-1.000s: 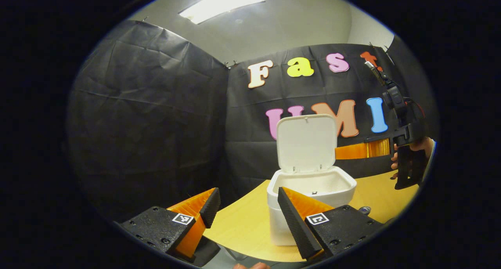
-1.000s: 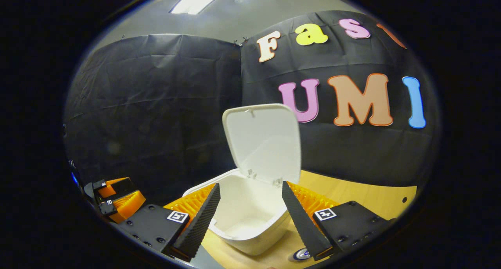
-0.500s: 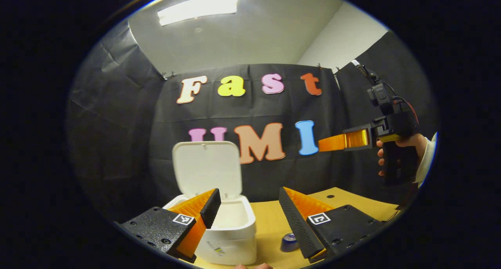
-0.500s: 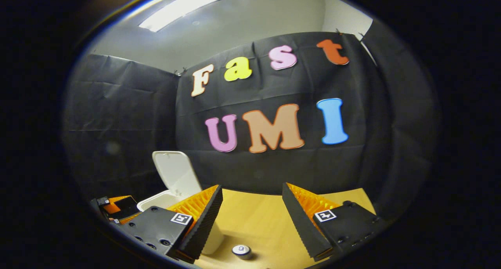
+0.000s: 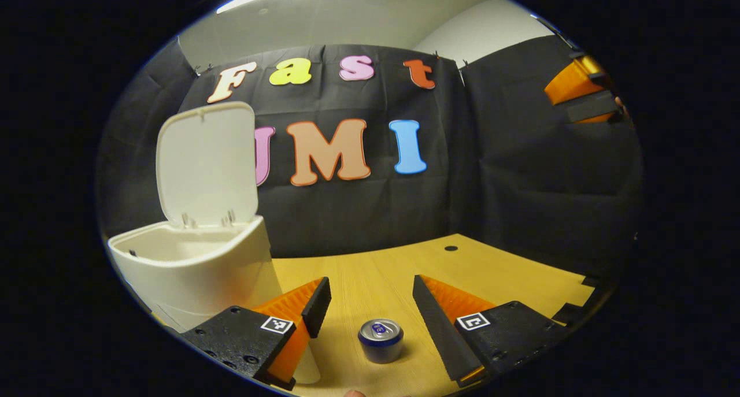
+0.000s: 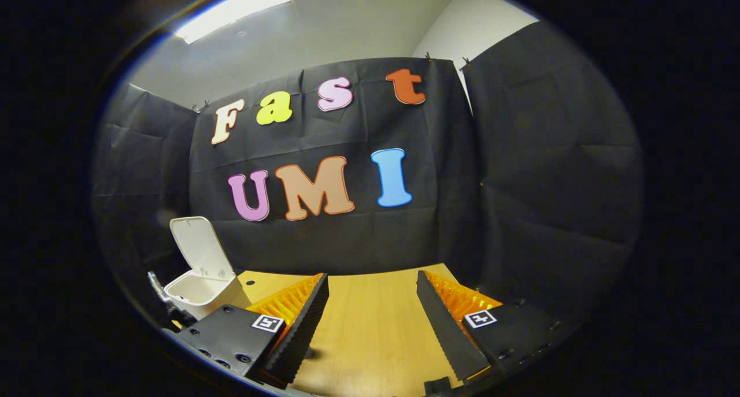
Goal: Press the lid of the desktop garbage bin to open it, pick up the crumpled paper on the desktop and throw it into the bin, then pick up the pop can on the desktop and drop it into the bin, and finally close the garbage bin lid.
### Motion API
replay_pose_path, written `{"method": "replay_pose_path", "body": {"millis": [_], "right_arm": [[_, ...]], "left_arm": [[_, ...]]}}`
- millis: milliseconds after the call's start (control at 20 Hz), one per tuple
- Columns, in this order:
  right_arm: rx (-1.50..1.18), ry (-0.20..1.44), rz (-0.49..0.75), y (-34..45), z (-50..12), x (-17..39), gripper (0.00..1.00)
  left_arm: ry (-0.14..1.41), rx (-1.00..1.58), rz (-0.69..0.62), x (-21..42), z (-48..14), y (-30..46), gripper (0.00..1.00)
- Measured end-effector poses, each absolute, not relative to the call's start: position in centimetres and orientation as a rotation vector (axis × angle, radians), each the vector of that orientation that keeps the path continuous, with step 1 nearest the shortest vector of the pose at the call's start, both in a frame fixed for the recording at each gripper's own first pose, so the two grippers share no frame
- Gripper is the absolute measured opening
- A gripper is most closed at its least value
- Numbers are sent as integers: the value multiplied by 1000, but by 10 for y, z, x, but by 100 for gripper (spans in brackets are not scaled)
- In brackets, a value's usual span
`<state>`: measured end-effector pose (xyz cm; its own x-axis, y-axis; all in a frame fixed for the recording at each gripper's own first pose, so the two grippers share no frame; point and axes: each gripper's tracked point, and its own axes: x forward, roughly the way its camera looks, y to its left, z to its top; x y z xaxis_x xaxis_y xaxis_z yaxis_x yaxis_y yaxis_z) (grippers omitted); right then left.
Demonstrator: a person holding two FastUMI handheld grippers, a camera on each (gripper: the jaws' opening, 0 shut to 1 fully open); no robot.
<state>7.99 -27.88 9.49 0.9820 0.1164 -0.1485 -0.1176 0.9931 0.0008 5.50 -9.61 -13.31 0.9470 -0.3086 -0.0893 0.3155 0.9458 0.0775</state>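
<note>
The bin [image 5: 191,270] is white plastic with rounded corners, standing upright near the left edge of the wooden desk [image 5: 462,270]. Its lid [image 5: 205,160] is open, hinged at the back and raised almost upright, its plain inner face toward the camera. In the right gripper view the bin [image 6: 202,287] shows small at the desk's far left, its lid [image 6: 199,249] likewise up. What lies inside cannot be told. The can [image 5: 380,340] stands upright toward the desk's near edge, right of the bin and apart from it: a silver body, a blue top, the tab visible.
</note>
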Motion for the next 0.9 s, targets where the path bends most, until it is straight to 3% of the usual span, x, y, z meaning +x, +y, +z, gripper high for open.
{"method": "replay_pose_path", "body": {"millis": [450,900], "right_arm": [[-52,143,-85,-334,83,48,97],[-36,190,-121,-344,61,40,97]], "left_arm": [[259,99,-278,86,-238,-105,86],[342,117,-275,85,-270,-107,78]]}}
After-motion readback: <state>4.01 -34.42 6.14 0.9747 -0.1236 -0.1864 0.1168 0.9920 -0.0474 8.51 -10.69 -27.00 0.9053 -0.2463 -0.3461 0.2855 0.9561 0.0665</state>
